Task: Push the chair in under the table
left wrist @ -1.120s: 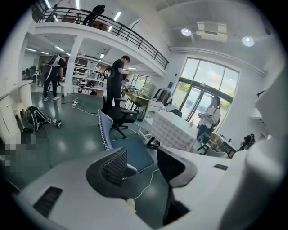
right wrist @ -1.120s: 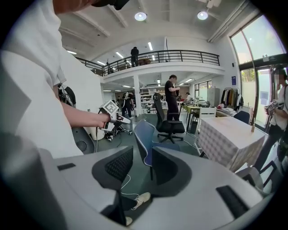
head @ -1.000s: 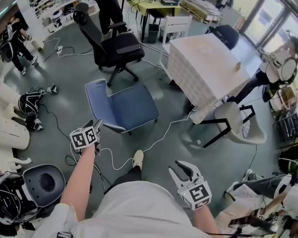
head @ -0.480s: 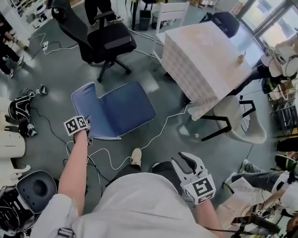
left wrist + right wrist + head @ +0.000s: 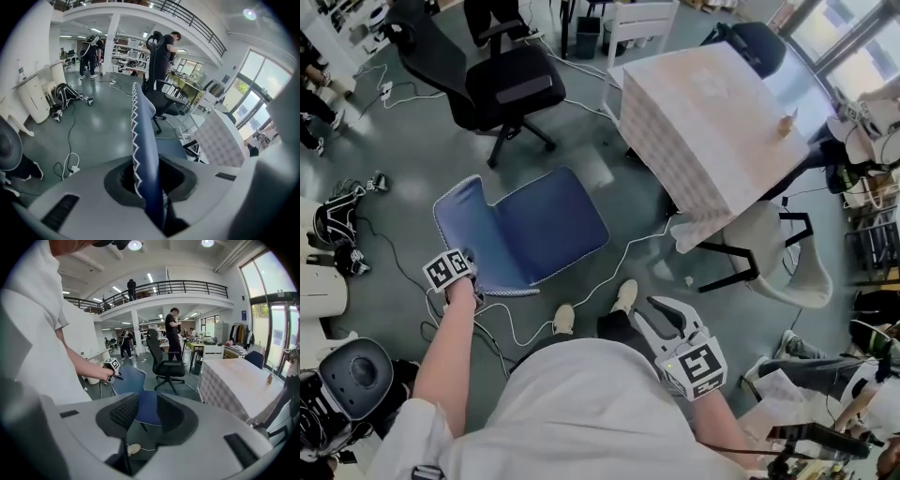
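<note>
The left gripper (image 5: 472, 274) (image 5: 147, 174) is closing its jaws on the top edge of the blue chair (image 5: 539, 225) (image 5: 140, 119) (image 5: 134, 379). The white-stitched rim of the backrest stands upright between the jaws, with the pads close against both its faces.

The right gripper (image 5: 661, 314) (image 5: 145, 414) hangs apart from the chair, just ahead of the person's waist. Its jaws are spread with nothing between them, aimed at the seat.

From the left gripper the chair runs away lengthwise, backrest nearest and seat stretching beyond it. The seat's front edge points toward the table (image 5: 712, 112) (image 5: 234, 376). The chair stands clear of the table, with bare floor between them.

The table, under a pale checked cloth, lies beyond and to the right of the right gripper. A small bottle (image 5: 786, 122) stands near its far edge, and a cream shell chair (image 5: 778, 253) is tucked at its near corner.

Past the blue chair stands a black office chair (image 5: 502, 84) (image 5: 166, 364).

The floor (image 5: 609, 183) is glossy grey-green. A white cable (image 5: 628, 262) snakes from near the person's shoes toward the table.

The room is an open hall with a railed mezzanine, tall windows and people standing farther back.
</note>
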A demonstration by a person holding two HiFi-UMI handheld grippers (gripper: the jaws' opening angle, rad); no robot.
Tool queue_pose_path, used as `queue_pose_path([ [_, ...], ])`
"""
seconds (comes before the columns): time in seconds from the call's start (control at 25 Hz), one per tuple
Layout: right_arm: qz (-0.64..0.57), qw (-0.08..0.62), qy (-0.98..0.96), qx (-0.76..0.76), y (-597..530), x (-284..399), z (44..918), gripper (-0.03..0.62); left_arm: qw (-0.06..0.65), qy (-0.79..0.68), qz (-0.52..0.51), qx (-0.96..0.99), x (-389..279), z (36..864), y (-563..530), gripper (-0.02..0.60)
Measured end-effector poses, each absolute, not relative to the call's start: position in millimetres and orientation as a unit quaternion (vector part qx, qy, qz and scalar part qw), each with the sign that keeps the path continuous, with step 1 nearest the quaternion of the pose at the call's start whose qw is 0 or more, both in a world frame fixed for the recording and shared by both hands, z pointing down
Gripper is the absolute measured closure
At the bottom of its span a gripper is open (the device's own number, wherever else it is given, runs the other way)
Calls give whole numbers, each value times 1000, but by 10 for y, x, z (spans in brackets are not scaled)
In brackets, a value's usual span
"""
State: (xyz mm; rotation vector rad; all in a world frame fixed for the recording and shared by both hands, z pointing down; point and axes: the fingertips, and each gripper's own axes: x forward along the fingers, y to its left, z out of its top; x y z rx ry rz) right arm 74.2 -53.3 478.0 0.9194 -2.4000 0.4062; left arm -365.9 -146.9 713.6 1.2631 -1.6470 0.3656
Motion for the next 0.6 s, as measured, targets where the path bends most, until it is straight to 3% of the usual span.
queue_pose_path([
  [0.6,158,266,-892,329,-1418,1667,4787,464,511,-657,113,542,-2062,7037,-2406,517],
])
